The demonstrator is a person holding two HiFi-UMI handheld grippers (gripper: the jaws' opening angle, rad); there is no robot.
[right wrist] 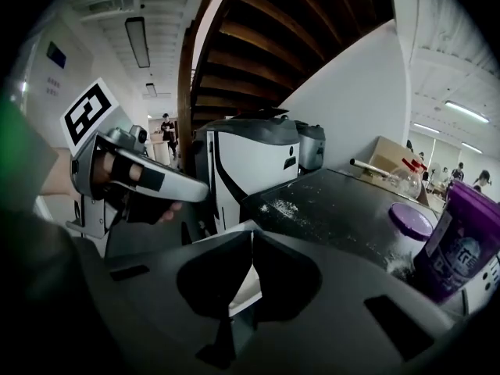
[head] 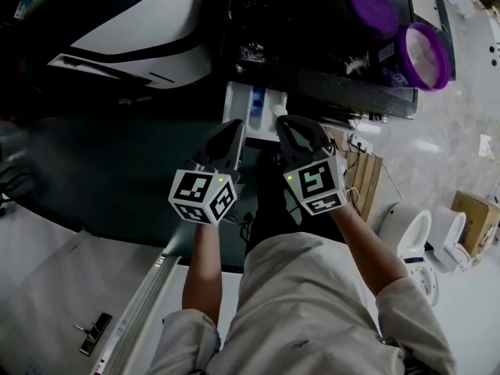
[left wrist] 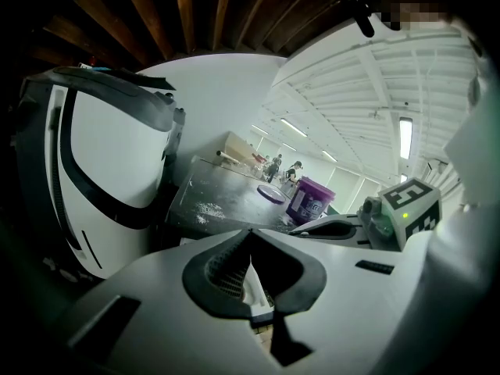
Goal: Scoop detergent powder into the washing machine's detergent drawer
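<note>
The white detergent drawer is pulled out from the front of the dark washing machine. My left gripper and right gripper hover side by side just before the drawer's front, both shut with nothing held. A bit of white drawer shows below the left gripper, and likewise under the right gripper. An open purple detergent tub stands on the machine's top at the right, its purple lid lying beside it. No scoop is visible.
Spilled white powder dusts the machine's top. A white and black appliance stands to the left. On the floor at the right are a wooden crate, white round fixtures and a cardboard box.
</note>
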